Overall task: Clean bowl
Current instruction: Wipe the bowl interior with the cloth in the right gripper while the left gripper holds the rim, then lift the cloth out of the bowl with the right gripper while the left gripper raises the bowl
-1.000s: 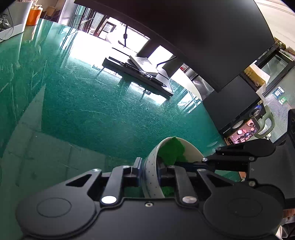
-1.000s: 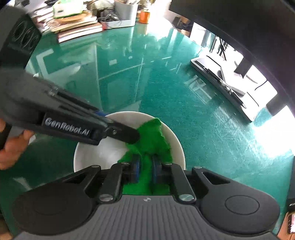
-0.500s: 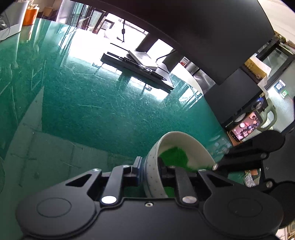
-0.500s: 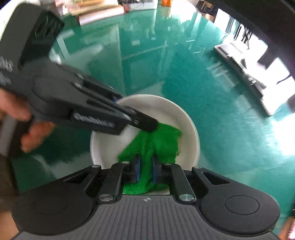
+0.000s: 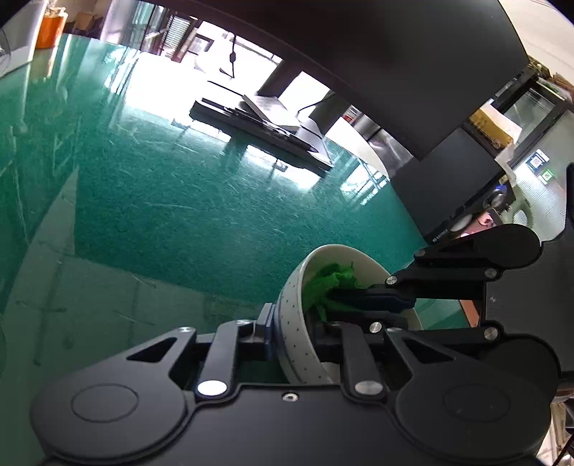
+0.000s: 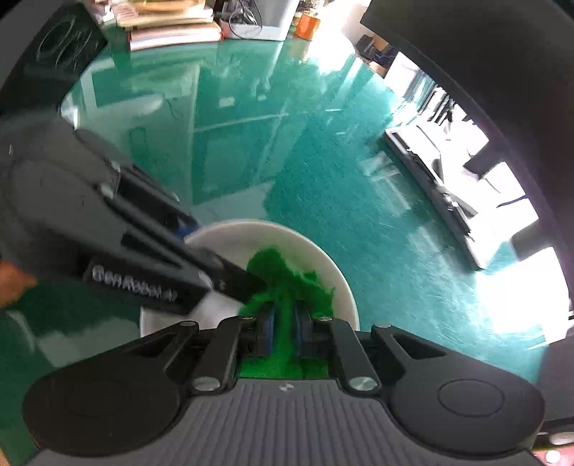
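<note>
Left gripper [image 5: 290, 328] clamped on rim of white bowl [image 5: 299, 347]; right gripper [image 6: 281, 324] pinches green cloth [image 6: 283, 276] inside bowl.

Left gripper [image 5: 292, 331] clamps tilted bowl [image 5: 297, 322] rim; right gripper [image 5: 344, 299] presses green cloth [image 5: 328, 281] inside.

Glossy green tabletop [image 6: 323, 150] (scratched, reflecting window light) bearing a white bowl [image 6: 315, 251], a flat dark device [image 5: 258, 125] at its far edge, stacked books [image 6: 168, 25] and an orange container [image 6: 308, 22].

White bowl [image 6: 333, 265] tilted, green cloth [image 6: 283, 276] inside.
</note>
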The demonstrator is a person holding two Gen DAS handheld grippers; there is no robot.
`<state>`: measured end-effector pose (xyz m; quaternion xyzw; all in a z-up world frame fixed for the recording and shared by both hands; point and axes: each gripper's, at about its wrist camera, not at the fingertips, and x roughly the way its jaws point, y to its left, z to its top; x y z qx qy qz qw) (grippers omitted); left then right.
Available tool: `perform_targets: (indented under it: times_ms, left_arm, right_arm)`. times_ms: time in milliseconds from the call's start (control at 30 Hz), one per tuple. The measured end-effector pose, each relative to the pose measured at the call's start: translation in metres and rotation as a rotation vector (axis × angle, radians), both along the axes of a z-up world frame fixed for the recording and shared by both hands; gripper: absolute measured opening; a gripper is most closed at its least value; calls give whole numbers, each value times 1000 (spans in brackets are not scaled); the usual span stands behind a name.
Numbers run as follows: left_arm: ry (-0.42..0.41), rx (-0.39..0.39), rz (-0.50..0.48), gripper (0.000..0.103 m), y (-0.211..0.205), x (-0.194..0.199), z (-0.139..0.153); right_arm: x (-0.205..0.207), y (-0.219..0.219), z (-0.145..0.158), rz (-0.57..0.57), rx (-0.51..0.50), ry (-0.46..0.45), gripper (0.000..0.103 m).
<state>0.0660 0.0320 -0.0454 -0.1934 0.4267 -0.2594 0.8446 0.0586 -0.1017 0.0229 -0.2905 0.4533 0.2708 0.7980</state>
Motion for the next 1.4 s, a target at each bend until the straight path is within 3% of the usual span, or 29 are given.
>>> perform_targets:
  times_ms: [200, 333, 433, 500, 600, 800, 900, 1033, 1133, 1233, 1400]
  left_arm:
    - [-1, -2, 19, 16, 3, 1, -1]
    - [-12, 18, 16, 16, 1, -2, 0]
    - [-18, 36, 7, 16, -2, -3, 2]
    - [-26, 53, 1, 16, -5, -4, 3]
    - [-31, 65, 1, 16, -6, -4, 4]
    - [-40, 101, -1, 17, -9, -5, 6]
    - [-45, 121, -4, 17, -11, -5, 8]
    - [-51, 148, -6, 17, -15, -7, 10]
    - [-58, 173, -5, 18, -19, -9, 12]
    - [-58, 186, 2, 18, -22, -10, 12]
    - [-69, 219, 14, 20, -28, -13, 15]
  right_arm:
    - [6, -12, 4, 7, 150, 175, 13]
    - [-5, -12, 7, 73, 115, 228, 13]
    - [-11, -9, 7, 89, 10, 177, 12]
    - [-17, -5, 6, 100, -88, 76, 10]
    - [-20, -5, 12, 49, -67, -33, 10]
    - [-41, -56, 48, -163, 170, -179, 9]
    - [-47, -90, 52, -279, 288, -183, 9]
    - [-45, -146, 34, -483, 529, -101, 9]
    - [-38, -182, 3, -597, 793, 31, 9]
    - [-32, -194, -24, -620, 951, 128, 9]
    - [-26, -196, -44, -599, 1066, 216, 10]
